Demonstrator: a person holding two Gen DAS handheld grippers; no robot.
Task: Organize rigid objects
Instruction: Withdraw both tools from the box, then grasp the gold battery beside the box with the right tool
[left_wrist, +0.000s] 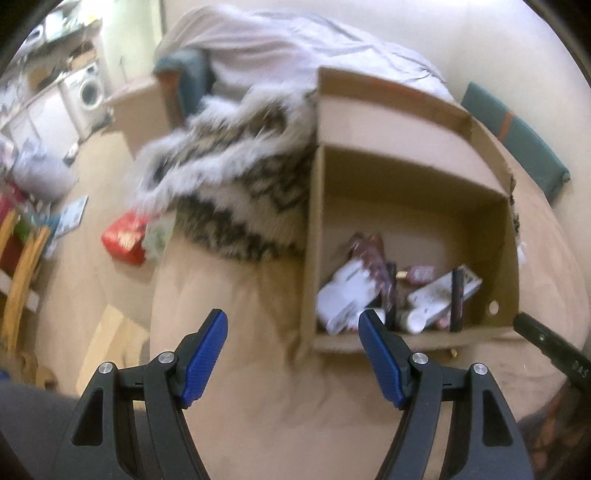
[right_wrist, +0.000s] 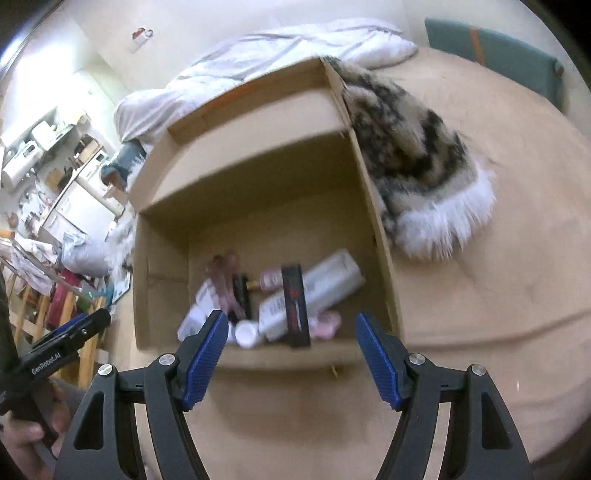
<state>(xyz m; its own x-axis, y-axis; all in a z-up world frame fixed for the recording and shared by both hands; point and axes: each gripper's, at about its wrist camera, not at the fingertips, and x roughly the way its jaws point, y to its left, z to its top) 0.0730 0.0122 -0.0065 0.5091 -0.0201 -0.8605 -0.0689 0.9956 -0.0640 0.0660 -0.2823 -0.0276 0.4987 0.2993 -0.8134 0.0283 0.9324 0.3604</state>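
so the cardboard box (right_wrist: 258, 206) is the landmark here; everything to sort is piled at its near wall, straight ahead of and below the right gripper (right_wrist: 290, 360), which looks like the closer one imo; left gripper (left_wrist: 293, 360) sits off to the box's left side, w/ only its right finger over the near corner; both jaws spread wide, nothing between them. The black slim box (right_wrist: 295, 306) lies on top of a white tube (right_wrist: 314, 291), long axis running toward the box's far wall; pink bits + a white cap beside it, kinda blurry tbh.
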